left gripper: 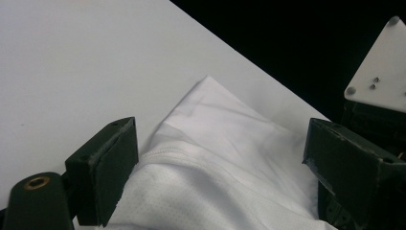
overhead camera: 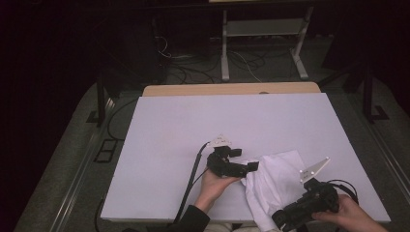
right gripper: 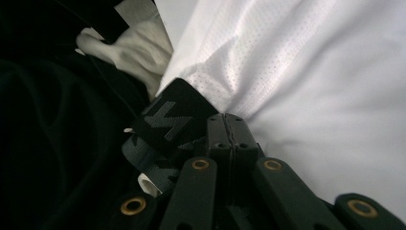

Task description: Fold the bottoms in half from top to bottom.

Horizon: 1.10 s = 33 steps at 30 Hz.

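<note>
Nearest the lens in the right gripper view: the black right gripper (right gripper: 233, 125), jaws pressed flat together with no gap, pinching the edge of a crumpled white perforated-mesh garment (right gripper: 306, 72) just beside its black elastic band with grey lettering (right gripper: 167, 124). Seen from the high view, same right gripper (overhead camera: 285, 218) down at the near edge of the table, held in the person's right hand (overhead camera: 349, 216), grey three-cornered plate on top, cable looping behind. White garment (overhead camera: 273, 181) lying bunched on the near right part of the flat white table board (overhead camera: 193, 125), lower end drooping over the near edge toward the right gripper. Black left gripper (overhead camera: 252, 166) held in the person's left hand (overhead camera: 215, 186), resting low on the board at the garment's left edge, pointing right — tips touching or nearly touching the cloth. In the left gripper view, left gripper (left gripper: 220, 167) spread wide, jaws well apart on either side of the cloth, a stitched seam and fine mesh weave (left gripper: 206, 163) lying between them — gripping nothing. Beyond, a pale folded corner of the garment flat on the board, and the right gripper's plate at the upper right. Dark sleeve (overhead camera: 191, 220) entering from the bottom edge; dark floor with cables and a metal stand past the table's far side.
</note>
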Motion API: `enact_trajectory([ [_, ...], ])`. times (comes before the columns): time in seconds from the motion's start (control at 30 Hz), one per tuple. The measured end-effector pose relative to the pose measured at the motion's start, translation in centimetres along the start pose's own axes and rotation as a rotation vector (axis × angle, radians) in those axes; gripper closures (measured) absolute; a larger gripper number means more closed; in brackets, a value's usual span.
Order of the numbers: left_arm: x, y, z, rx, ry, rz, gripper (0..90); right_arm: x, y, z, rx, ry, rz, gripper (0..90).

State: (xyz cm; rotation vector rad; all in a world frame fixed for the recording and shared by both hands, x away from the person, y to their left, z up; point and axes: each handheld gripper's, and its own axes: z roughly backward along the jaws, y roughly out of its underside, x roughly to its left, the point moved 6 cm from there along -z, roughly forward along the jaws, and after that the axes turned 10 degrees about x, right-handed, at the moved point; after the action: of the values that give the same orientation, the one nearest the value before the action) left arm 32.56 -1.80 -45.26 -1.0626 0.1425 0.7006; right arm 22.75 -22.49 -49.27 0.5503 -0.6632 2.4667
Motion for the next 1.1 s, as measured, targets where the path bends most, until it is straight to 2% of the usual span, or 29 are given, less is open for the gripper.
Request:
enact_trajectory([
  [0.4, 0.0, 0.0, -0.1, 0.002, 0.003, 0.004, 10.3, 0.0, 0.0, -0.1, -0.006, 0.01, 0.005, 88.6],
  [0.5, 0.1, 0.0, 0.1, 0.004, 0.0, 0.0, 10.1, 0.1, 0.0, 0.1, -0.019, 0.003, 0.004, 87.8],
  [0.7, 0.3, 0.0, 0.3, 0.003, -0.006, 0.001, 9.9, 0.6, -0.7, 1.3, -0.071, 0.012, 0.033, 84.8],
  [0.87, 0.3, 0.0, 0.3, 0.006, -0.007, -0.001, 9.8, 0.9, -1.2, 2.3, -0.107, 0.034, 0.059, 77.8],
  [1.1, 0.6, 0.0, 0.4, 0.007, -0.019, 0.006, 9.6, 0.5, -2.2, 4.1, -0.182, 0.118, 0.066, 56.5],
])
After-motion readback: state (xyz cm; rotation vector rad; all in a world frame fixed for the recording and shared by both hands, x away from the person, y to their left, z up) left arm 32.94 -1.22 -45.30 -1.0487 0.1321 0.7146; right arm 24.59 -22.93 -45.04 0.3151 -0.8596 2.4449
